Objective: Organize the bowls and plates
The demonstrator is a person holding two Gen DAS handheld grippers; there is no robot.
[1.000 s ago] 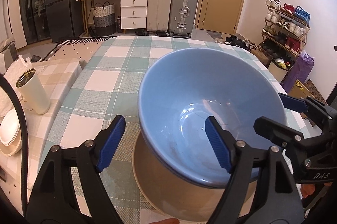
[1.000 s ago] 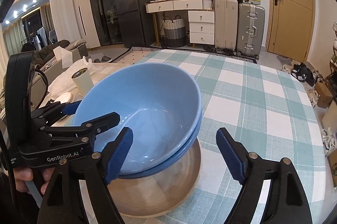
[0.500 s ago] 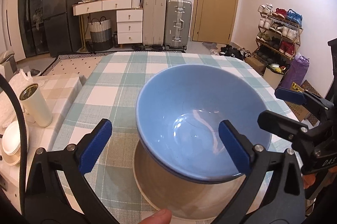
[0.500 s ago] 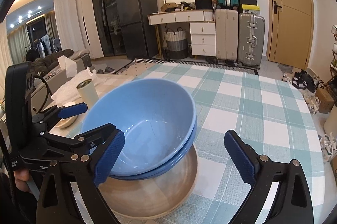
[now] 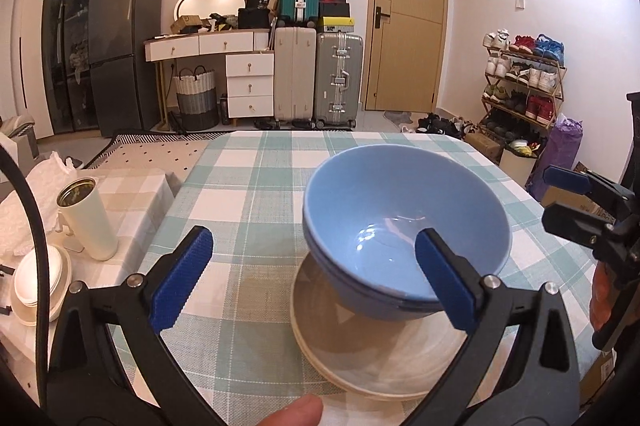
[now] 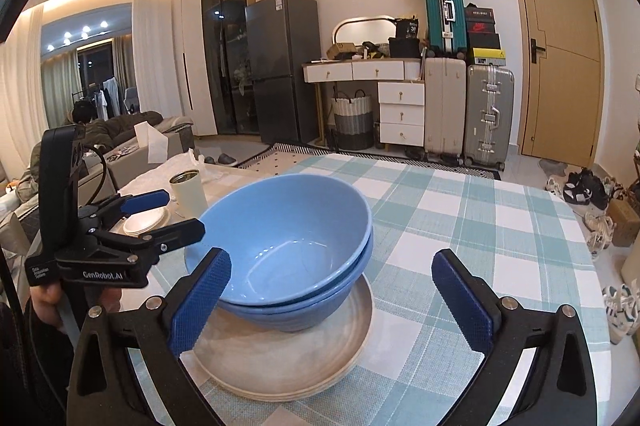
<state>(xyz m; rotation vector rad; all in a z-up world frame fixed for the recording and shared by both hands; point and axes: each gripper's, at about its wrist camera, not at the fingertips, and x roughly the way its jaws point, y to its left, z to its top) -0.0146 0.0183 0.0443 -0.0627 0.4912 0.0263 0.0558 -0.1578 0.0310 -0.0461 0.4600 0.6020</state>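
Two blue bowls sit nested one in the other on a stack of beige plates on the checked tablecloth. They also show in the right wrist view, bowls on plates. My left gripper is open and empty, drawn back on the near side of the stack. My right gripper is open and empty, also back from the stack. Each gripper shows in the other's view: the right one, the left one.
A cream tumbler and small white dishes stand on a side table to the left. The checked table stretches behind the stack. Suitcases, drawers, a fridge and a shoe rack line the far walls.
Both grippers have opened wider and drawn back and up from the blue bowls. The top bowl now rests level in the lower one on the plates.
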